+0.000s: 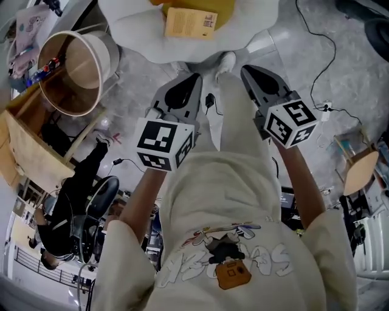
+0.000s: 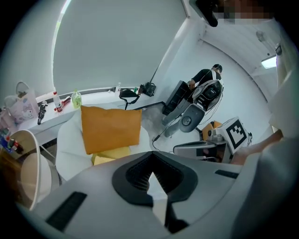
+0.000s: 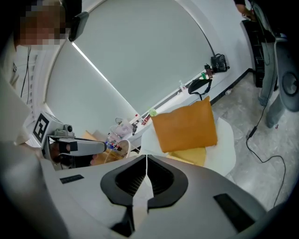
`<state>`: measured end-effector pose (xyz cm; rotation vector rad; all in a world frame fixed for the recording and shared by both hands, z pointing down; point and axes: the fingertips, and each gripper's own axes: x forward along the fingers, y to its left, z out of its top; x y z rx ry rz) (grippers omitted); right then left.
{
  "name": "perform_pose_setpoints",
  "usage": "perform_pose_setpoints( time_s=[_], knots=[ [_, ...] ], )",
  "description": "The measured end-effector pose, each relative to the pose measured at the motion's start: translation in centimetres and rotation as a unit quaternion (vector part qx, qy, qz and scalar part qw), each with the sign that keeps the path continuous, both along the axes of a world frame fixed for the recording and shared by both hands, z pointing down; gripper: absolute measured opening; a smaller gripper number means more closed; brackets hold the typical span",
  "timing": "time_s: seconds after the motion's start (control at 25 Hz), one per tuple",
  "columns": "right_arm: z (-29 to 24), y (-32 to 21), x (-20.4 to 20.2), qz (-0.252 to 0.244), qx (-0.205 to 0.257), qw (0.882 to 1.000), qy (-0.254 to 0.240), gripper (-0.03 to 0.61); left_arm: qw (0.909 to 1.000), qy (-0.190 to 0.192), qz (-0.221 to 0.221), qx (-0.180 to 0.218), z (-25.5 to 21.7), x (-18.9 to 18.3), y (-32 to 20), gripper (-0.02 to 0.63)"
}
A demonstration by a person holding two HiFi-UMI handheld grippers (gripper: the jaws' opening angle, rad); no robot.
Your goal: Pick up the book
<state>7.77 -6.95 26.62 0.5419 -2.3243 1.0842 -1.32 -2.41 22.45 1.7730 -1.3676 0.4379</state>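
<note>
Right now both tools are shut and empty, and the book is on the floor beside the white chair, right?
No: the book lies on the white chair, not the floor; the head view shows it. The left tool and right tool are shut and empty.

The book [image 1: 190,23] lies flat on the seat of the chair [image 1: 140,36], directly in front of the cushion [image 1: 226,9], which stands against the chair back. My left gripper [image 1: 196,78] and my right gripper [image 1: 246,70] are side by side before the chair, both apart from the book. My leg [image 1: 234,121] runs between them, with my foot [image 1: 226,61] at the seat's front edge. Left of the chair stands a round tub [image 1: 76,73]; a crate [image 1: 27,143] sits just beside it, nearer to me. Cables [image 1: 316,54] lie on the floor right of the chair, and a stool [image 1: 358,170] stands farther right. A seated person [image 1: 73,206] is behind the crate, at my left.
</note>
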Motion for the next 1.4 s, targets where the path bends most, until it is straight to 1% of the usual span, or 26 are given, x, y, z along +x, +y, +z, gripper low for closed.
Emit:
perform_pose_setpoints(
  time_s=[0.16, 0.36, 0.56, 0.76, 0.88, 0.96, 1.04, 1.2, 1.32, 1.4],
  knots=[
    [2.9, 0.1, -1.0, 0.018, -0.013, 1.000, -0.001, 0.025, 0.9999, 0.006, 0.011, -0.006, 2.8, -0.4, -0.1, 0.006],
    [6.3, 0.3, -1.2, 0.029, -0.015, 0.999, -0.001, 0.025, 0.9996, 0.011, 0.023, -0.013, 6.8, -0.6, -0.2, 0.006],
    [9.6, 0.7, -1.9, 0.059, -0.022, 0.998, -0.002, 0.025, 0.9991, 0.006, 0.041, -0.012, 9.3, -1.8, -0.2, 0.006],
    [12.2, 0.6, -3.6, 0.083, -0.034, 0.996, -0.012, 0.026, 0.9988, 0.008, 0.045, -0.019, 11.9, -3.3, 0.5, 0.006],
    [14.1, 0.8, -4.0, 0.092, -0.036, 0.995, -0.010, 0.028, 0.9985, 0.008, 0.050, -0.021, 13.6, -3.7, 0.8, 0.006],
    [15.5, 0.8, -4.2, 0.099, -0.040, 0.994, -0.010, 0.051, 0.9985, 0.007, 0.049, -0.022, 14.7, -4.0, 0.8, 0.006],
    [16.9, 0.9, -4.4, 0.106, -0.048, 0.993, -0.014, 0.091, 0.9985, 0.001, 0.047, -0.028, 16.0, -4.3, 0.9, 0.006],
    [19.0, 1.0, -4.3, 0.111, -0.058, 0.992, -0.016, 0.107, 0.9983, -0.005, 0.046, -0.035, 18.9, -4.0, 0.4, 0.006],
    [20.4, 1.0, -4.0, 0.116, -0.068, 0.991, -0.021, 0.140, 0.9981, -0.001, 0.047, -0.042, 20.5, -3.4, 0.1, 0.006],
    [21.7, 0.7, -3.7, 0.128, -0.078, 0.988, -0.024, 0.161, 0.9978, -0.001, 0.050, -0.044, 21.6, -3.1, -0.2, 0.006]
  ],
)
